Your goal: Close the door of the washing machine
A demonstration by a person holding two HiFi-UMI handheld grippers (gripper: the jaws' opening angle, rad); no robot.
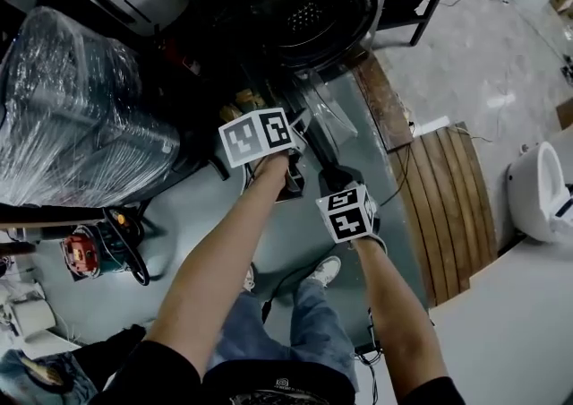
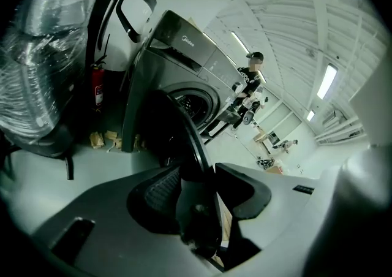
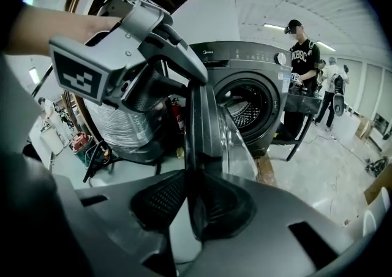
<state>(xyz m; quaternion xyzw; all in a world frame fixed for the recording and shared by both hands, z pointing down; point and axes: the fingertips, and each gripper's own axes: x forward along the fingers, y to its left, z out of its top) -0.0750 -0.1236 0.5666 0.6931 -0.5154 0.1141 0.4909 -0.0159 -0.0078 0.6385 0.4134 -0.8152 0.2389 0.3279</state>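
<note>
Black short sleeves (image 1: 148, 374) show along the bottom edge of the head view. Blue jeans (image 1: 300, 327) and a pale sneaker (image 1: 324, 271) are at lower centre. The left gripper (image 2: 196, 190) and right gripper (image 3: 195, 199) have matte grey moulded bodies, with dark ribbed pads inside the jaws. Each carries a white marker cube (image 1: 257, 136) printed with black squares.

Dark washing-machine door (image 3: 205, 116), open, upright
</note>
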